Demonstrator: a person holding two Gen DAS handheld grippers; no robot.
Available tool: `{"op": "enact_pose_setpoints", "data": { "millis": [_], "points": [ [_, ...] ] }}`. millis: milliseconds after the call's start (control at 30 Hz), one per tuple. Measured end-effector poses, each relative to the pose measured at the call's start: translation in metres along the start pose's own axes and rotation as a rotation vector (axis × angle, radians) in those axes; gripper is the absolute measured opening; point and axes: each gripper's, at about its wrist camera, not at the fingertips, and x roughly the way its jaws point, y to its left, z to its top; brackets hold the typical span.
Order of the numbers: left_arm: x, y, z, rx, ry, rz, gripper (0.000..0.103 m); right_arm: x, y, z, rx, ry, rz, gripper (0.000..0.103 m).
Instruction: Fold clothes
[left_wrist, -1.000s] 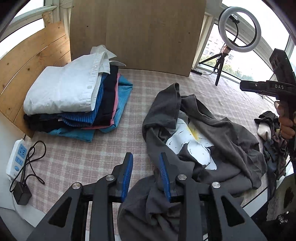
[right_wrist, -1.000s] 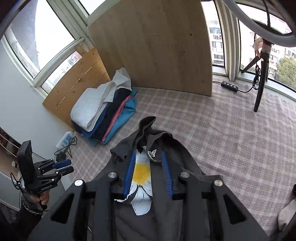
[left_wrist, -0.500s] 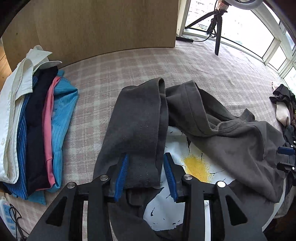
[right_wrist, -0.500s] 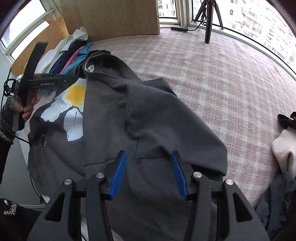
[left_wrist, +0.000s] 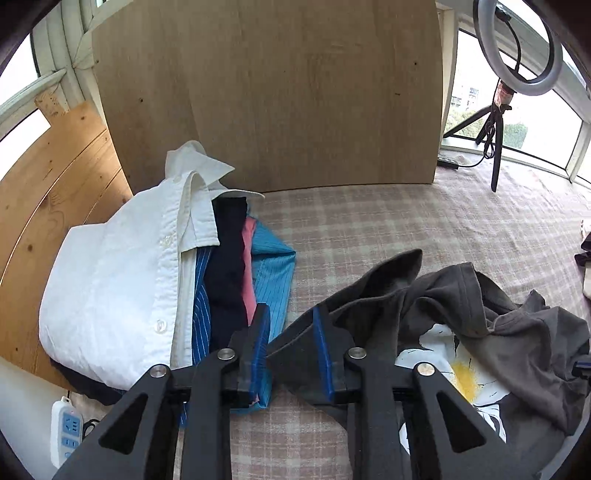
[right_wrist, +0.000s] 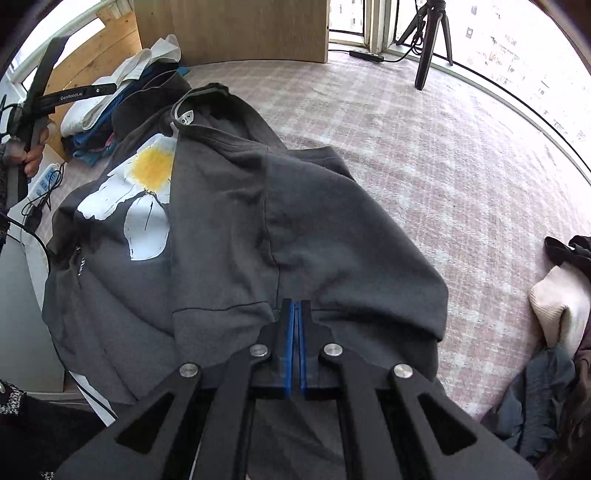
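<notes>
Item: grey T-shirt (right_wrist: 229, 206), daisy print, lying rumpled on the checked cloth (right_wrist: 424, 155) beside the stack of folded clothes (left_wrist: 147, 280); right gripper (right_wrist: 295, 332) pressed together on a fold near its hem; left gripper (left_wrist: 291, 347) spread, a sleeve edge lying between its fingers, unpinched. Hazards: one-sided pull likely drags the bunched shirt askew; the left fingers, close to the stack, may snag it.

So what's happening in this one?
A person is folding a crumpled dark grey T-shirt with a daisy print on a plaid-covered surface. The right gripper is shut on the shirt's fabric near its edge. The left gripper is open, with a flap of the shirt between its fingers. A stack of folded clothes sits alongside.
</notes>
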Motion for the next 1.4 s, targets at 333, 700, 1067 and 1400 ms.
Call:
{"op": "enact_pose_setpoints", "data": {
  "millis": [333,700,1067,1400],
  "points": [
    [0.025,-0.035,0.015,0.046,0.045,-0.142,0.036,-0.036,-0.027,-0.023,0.119,-0.036,0.081,0.047],
    [0.019,-0.024,-0.016,0.024,0.08,-0.167,0.036,0.026,0.028,-0.023,-0.024,0.095,0.057,0.003],
    [0.008,-0.009,-0.016,0.006,0.07,-0.184,0.035,-0.124,-0.052,-0.015,0.087,-0.209,-0.217,0.002],
    [0.036,-0.099,0.008,0.261,0.093,-0.272,0.049,-0.079,-0.142,-0.055,0.291,0.005,-0.243,0.011]
  ]
}}
